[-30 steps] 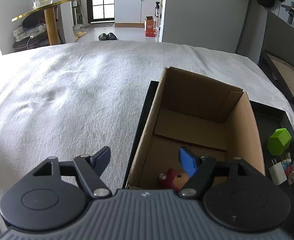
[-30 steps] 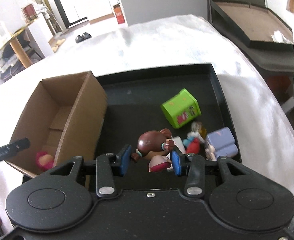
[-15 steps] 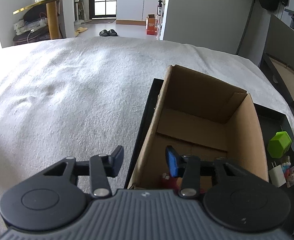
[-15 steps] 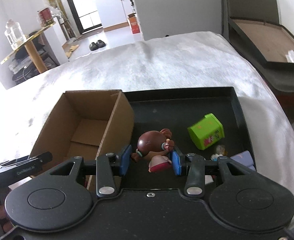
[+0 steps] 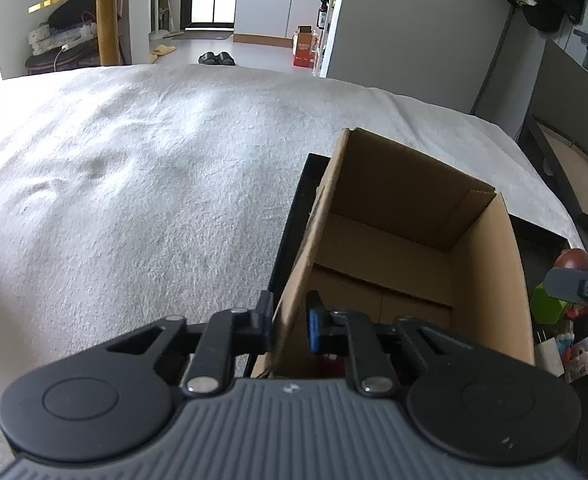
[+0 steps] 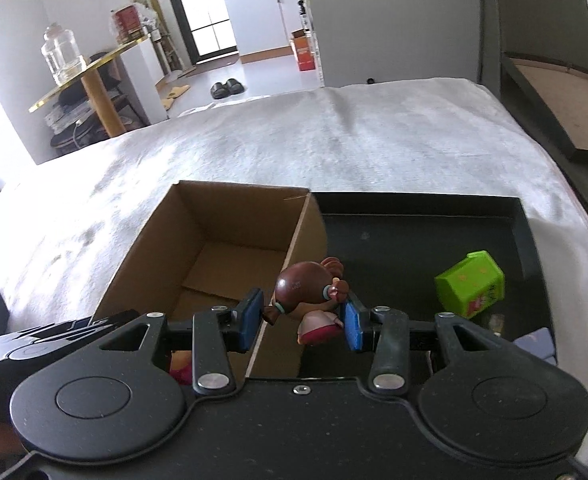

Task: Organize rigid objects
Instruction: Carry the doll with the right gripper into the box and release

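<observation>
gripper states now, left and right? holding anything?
Left gripper: jaws have just been closing, now clamped on the near wall of the cardboard box.
Right gripper: closed on the brown-haired doll figure, held above the box edge.

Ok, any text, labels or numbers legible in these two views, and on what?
Nothing can be read outright.
doll, back of head: tiny print, too small to read.
green box: pink print, blurred.
orange carton on the floor: markings blurred.
red tin at the back: label blurred.
</observation>
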A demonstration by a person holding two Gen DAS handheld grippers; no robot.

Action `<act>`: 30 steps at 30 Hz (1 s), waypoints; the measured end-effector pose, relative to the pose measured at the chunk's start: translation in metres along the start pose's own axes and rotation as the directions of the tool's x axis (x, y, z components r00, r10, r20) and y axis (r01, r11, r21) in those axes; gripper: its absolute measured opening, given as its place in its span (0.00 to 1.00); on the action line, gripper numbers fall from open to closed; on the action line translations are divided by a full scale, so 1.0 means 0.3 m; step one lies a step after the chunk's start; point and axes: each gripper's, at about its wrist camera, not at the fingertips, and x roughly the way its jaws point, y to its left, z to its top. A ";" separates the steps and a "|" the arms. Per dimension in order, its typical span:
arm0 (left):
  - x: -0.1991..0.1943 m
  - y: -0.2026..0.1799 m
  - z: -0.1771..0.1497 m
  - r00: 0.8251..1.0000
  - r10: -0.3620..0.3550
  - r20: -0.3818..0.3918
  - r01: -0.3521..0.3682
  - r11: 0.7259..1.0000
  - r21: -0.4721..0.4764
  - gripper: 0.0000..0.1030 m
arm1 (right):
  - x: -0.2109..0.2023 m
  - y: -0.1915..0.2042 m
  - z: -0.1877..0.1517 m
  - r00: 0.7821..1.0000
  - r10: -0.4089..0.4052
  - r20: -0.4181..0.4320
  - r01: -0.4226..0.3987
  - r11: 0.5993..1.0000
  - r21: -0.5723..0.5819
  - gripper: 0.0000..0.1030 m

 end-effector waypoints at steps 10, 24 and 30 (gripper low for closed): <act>-0.004 0.016 0.002 1.000 -0.030 -0.010 0.030 0.999 -0.024 0.13 | 0.054 0.070 -0.002 0.999 0.040 -0.029 -0.041 0.999 -0.032 0.40; -0.004 0.037 0.000 0.996 -0.078 -0.032 0.076 0.996 -0.055 0.14 | 0.136 0.185 0.011 0.994 0.084 -0.066 -0.087 0.995 -0.042 0.41; 0.000 0.041 0.001 0.996 -0.079 -0.037 0.077 0.995 -0.057 0.14 | 0.118 0.198 0.027 0.991 0.118 -0.058 -0.120 0.992 -0.031 0.42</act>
